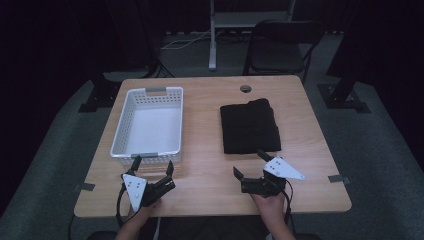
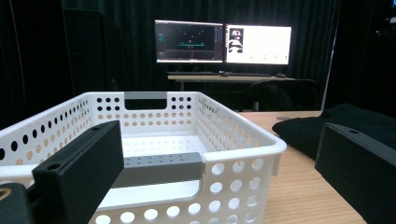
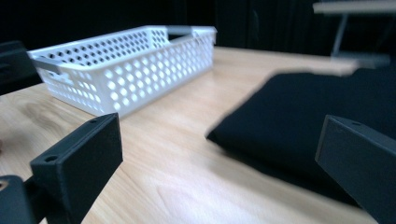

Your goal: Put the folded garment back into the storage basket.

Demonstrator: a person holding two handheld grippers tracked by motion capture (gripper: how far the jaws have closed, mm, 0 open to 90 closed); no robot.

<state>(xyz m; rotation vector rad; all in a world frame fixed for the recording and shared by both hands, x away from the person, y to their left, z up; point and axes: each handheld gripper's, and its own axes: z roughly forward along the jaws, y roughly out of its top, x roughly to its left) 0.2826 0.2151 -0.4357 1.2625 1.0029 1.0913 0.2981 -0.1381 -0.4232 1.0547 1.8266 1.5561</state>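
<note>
One black cloth [image 1: 250, 126], folded flat, lies on the wooden table [image 1: 205, 165] just right of the middle of the high view, and one white basket [image 1: 148, 125] with round holes and two grey handles sits to its left, apart from it. Two grippers are low in that view: the left gripper [image 1: 152, 170] right by the basket's near end and the right gripper [image 1: 248, 164] just below the cloth. Both have their jaws spread wide with nothing between them.
</note>
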